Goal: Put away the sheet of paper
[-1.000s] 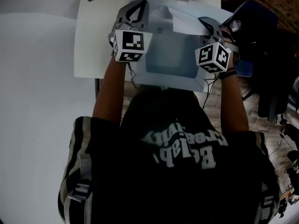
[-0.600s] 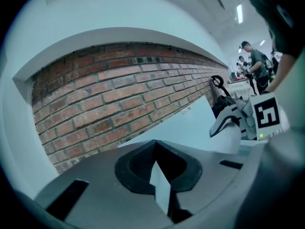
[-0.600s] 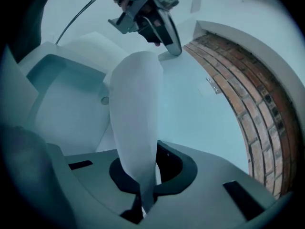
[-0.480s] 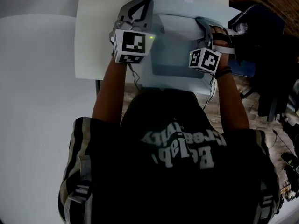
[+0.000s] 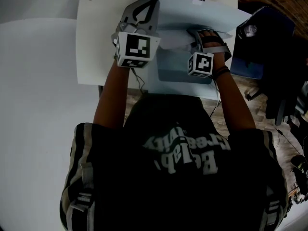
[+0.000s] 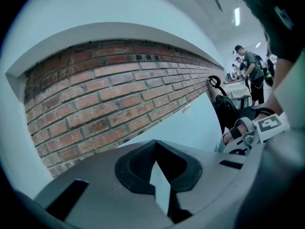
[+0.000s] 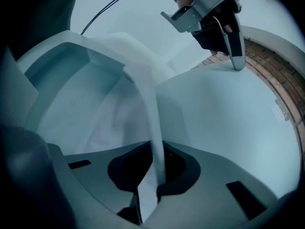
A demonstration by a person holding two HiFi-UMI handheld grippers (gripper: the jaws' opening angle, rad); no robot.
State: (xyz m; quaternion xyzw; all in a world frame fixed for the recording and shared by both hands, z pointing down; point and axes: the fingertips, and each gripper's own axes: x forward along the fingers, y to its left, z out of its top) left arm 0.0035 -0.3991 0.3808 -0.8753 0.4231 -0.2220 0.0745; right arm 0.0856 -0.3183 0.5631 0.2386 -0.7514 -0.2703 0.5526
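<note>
The left tool (image 6: 159, 175) is clenched on an edge of the sheet of paper (image 5: 202, 13). A thin strip of the white sheet pokes up between its 2 jaws. The right tool (image 7: 150, 185) also has the sheet in its jaws. Those jaws have just been opening a little, but they look very close together, with the paper pinched in the gap.

The paper is up off the bench (image 5: 96, 42), held between the 2 tools. From the right tool it rises in a bent fold and spreads out wide toward the left tool. The right tool sits lower than the left one and dips its part of the sheet down over a pale tray (image 5: 168, 71). The tray stands on the white bench, right in front of the person, between the 2 arms.

Behind the bench is a red brick wall (image 6: 95, 94). A dark bag (image 5: 269, 37) is off to the right of the bench.
</note>
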